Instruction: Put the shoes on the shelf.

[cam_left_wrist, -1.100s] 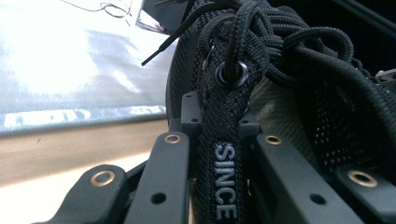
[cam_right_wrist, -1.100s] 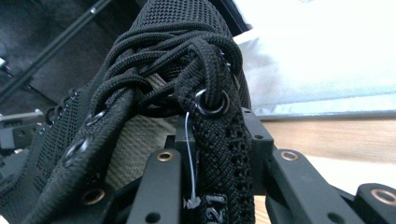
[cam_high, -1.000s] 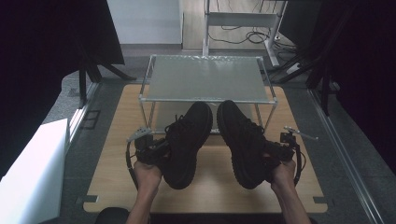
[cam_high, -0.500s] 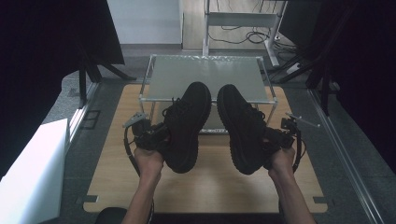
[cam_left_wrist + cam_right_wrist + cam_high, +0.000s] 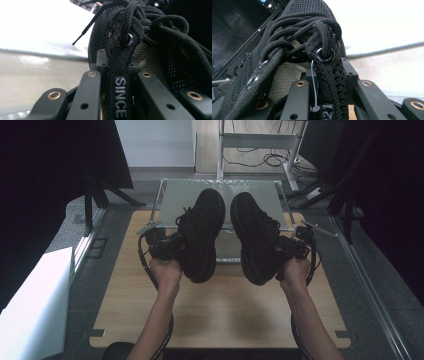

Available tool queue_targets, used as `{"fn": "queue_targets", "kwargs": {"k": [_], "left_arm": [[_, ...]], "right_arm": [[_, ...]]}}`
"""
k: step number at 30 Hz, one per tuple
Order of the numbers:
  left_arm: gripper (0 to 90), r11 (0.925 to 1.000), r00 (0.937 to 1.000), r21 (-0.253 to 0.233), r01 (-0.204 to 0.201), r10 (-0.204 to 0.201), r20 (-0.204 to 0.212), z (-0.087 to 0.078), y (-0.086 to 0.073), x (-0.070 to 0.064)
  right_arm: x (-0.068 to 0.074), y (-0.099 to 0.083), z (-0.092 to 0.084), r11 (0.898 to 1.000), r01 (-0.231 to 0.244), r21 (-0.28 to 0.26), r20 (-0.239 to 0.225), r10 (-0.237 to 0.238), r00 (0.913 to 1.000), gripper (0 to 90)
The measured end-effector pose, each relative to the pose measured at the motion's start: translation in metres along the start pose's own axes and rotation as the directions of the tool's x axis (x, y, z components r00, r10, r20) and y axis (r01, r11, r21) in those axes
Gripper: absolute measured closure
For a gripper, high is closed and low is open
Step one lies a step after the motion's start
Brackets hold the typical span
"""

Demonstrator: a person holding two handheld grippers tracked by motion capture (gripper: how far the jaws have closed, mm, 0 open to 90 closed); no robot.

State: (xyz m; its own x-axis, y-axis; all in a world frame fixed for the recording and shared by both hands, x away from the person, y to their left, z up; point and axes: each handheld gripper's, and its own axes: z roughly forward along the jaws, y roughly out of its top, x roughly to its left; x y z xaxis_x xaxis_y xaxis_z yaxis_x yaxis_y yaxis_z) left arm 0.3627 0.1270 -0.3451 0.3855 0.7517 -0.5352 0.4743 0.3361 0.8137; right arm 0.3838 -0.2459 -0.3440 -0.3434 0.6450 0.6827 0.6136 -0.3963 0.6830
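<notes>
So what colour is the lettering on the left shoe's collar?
Light grey lettering on the black left shoe, clearest in the left gripper view.

Black mesh shoe (image 5: 312, 15) with thick knotted laces, right claw (image 5: 328, 85) clamped on its collar edge below a metal eyelet (image 5: 325, 55), pale lining inside, bright blurred background

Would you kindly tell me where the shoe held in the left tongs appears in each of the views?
High view: left shoe, centre, toe over the glass-topped rack.
Left gripper view: upper right, its collar strip reading SINCE clamped between the left tongs.
Right gripper view: I cannot tell it there; the shoe there is the right one.
Shared landmark: the laces.
</notes>
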Motion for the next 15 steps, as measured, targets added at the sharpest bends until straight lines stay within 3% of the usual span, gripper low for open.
{"fn": "queue_targets", "kwargs": {"k": [8, 15], "left_arm": [[79.3, 0.9999, 0.9993, -0.013, 0.001, -0.002, -0.036, 0.018, 0.021, -0.008], [79.3, 0.9998, 0.9964, -0.017, -0.01, 0.009, -0.084, 0.031, 0.04, -0.012]], "right_arm": [[0.01, 0.02, 0.018, 1.0, -0.01, -0.011, 0.034, 0.011, 0.9994, 74.0], [0.017, 0.04, 0.033, 1.0, -0.001, -0.025, 0.092, 0.003, 0.9958, 74.0]]}}
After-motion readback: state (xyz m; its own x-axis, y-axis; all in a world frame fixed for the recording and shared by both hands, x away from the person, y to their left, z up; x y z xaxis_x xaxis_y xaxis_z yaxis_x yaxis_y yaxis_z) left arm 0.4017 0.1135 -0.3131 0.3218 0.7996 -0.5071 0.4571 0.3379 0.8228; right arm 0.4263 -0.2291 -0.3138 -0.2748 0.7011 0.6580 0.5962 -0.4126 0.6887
